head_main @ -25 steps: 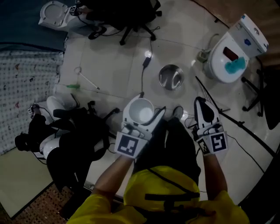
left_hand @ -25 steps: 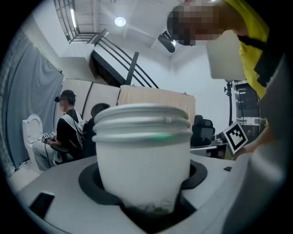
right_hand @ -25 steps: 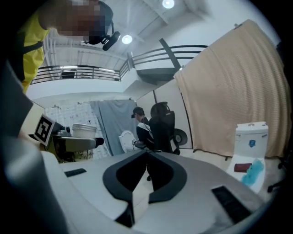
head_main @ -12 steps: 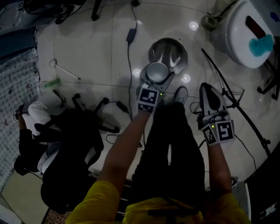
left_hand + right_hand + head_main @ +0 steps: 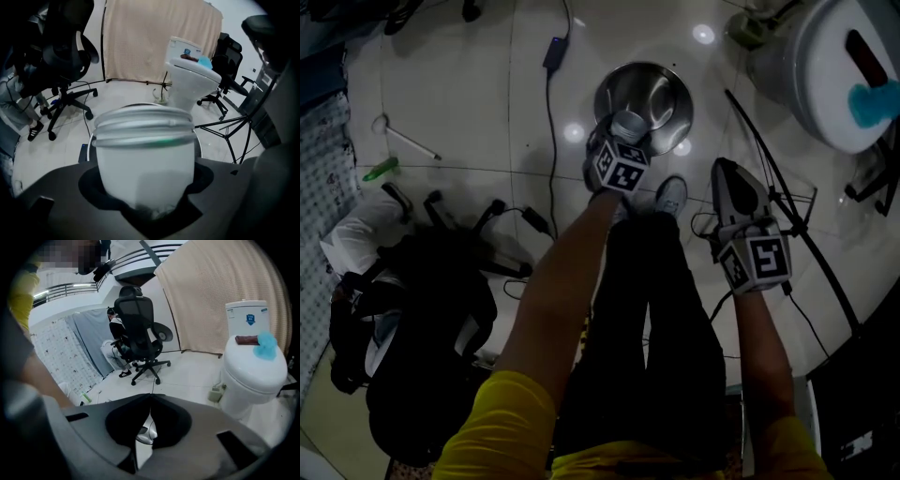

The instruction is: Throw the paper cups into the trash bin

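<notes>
A white paper cup (image 5: 628, 122) (image 5: 145, 159) sits between the jaws of my left gripper (image 5: 625, 136), rim toward the camera. The jaws are opening, and dark gaps show on both sides of the cup. Cup and gripper hang right over the near rim of the round metal trash bin (image 5: 658, 86), whose rim (image 5: 199, 145) peeks out behind the cup. My right gripper (image 5: 729, 178) (image 5: 149, 401) is held to the right of the person's legs, its jaws meeting at the tips with nothing between them.
A white toilet (image 5: 848, 75) (image 5: 192, 77) (image 5: 253, 366) stands right of the bin. A black tripod (image 5: 787, 216) lies by the right gripper. A black office chair (image 5: 422, 309) is at the left, a cable (image 5: 548, 84) runs across the tiled floor, and a shoe (image 5: 672, 195) is just below the bin.
My left gripper has carried the cup forward from near the body to over the metal bin. The right gripper has stayed beside the legs.
</notes>
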